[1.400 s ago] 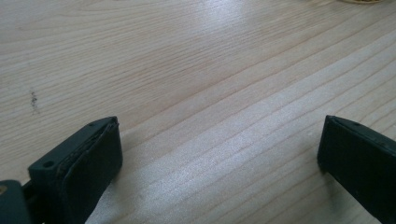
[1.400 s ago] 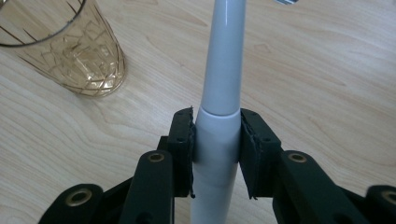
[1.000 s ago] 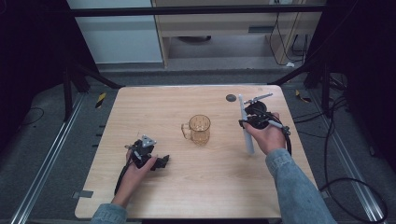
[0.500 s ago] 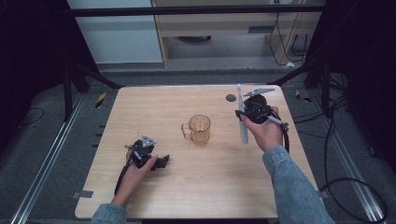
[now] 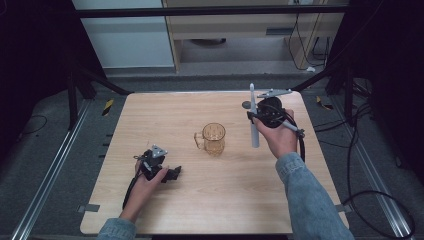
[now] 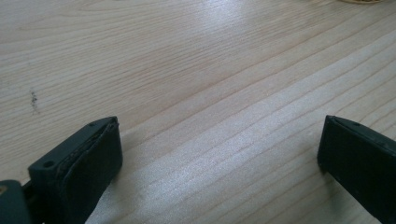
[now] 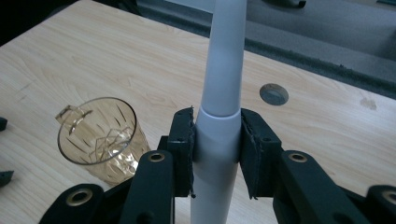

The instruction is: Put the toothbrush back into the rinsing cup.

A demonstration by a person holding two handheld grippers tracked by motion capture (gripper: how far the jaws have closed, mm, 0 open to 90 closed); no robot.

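An amber glass mug (image 5: 214, 138) (image 7: 100, 137) stands upright mid-table, handle to its left in the high view. My right gripper (image 5: 256, 117) (image 7: 217, 149) is shut on a long white stick-shaped tool (image 5: 253, 116) (image 7: 222, 93), held in the air to the right of the mug, the tool's length running roughly toward and away from me. Both pads press on its thicker lower part. My left gripper (image 5: 171, 173) (image 6: 217, 158) rests low at the front left of the table (image 5: 165, 120), open, with bare wood between its fingers (image 6: 88, 158).
A small round dark disc (image 5: 246, 105) (image 7: 273, 94) lies near the table's far right edge. Cables (image 5: 370, 195) trail over the floor on the right. Metal rails (image 5: 50, 165) run along both sides of the table.
My right gripper has risen a little and shifted left with the white tool, whose far end has swung toward upright. The left gripper and the mug have kept still.
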